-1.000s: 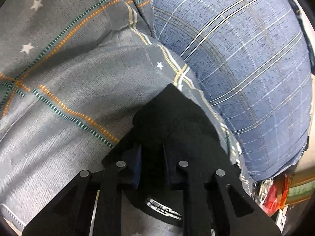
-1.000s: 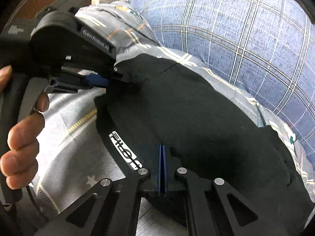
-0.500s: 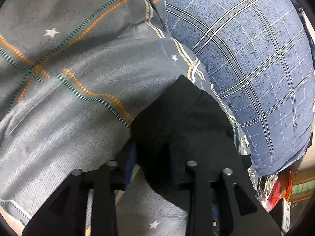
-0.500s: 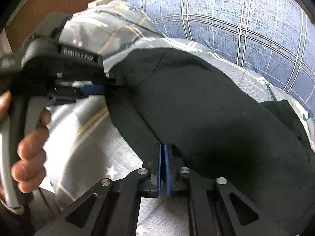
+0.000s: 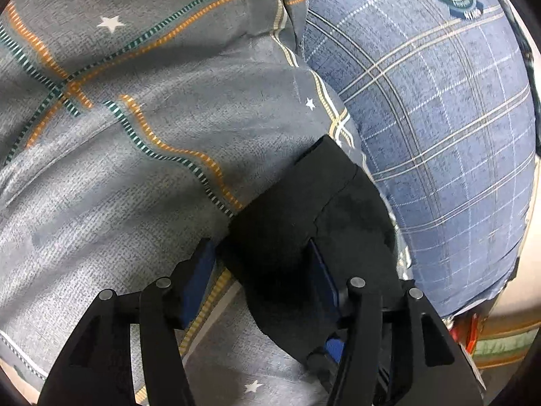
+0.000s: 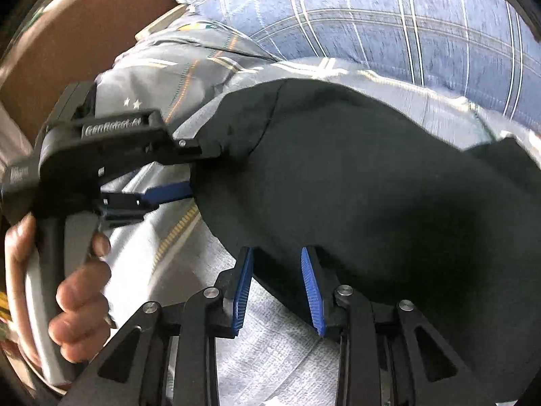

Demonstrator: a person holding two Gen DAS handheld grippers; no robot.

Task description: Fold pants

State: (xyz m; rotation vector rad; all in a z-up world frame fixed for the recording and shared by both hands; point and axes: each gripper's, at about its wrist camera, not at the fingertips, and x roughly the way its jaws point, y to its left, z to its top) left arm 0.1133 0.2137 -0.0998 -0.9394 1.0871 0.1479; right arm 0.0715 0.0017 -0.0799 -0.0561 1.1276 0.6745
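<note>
The black pants (image 5: 304, 223) lie folded on the grey star-patterned bedsheet (image 5: 135, 176). My left gripper (image 5: 260, 270) straddles one corner of them. Its jaws are opening, and the blue pads (image 5: 199, 270) stand off the cloth. In the right wrist view the pants (image 6: 372, 186) spread wide across the sheet (image 6: 270, 345). My right gripper (image 6: 277, 284) is at their near edge. Its jaws are opening too, with the hem loose between its blue pads (image 6: 311, 287). The left gripper (image 6: 192, 172) shows there at the pants' left corner, held by a hand (image 6: 77, 291).
A blue plaid pillow (image 5: 439, 135) bulges just beyond the pants, also seen in the right wrist view (image 6: 372, 17). A brown board (image 6: 84, 34) rises at the far left. Coloured clutter (image 5: 490, 338) sits past the bed's right edge.
Both grippers were shut on the pants' edge and have now spread their jaws, letting the cloth settle on the sheet. The left gripper has sunk a little toward the bed.
</note>
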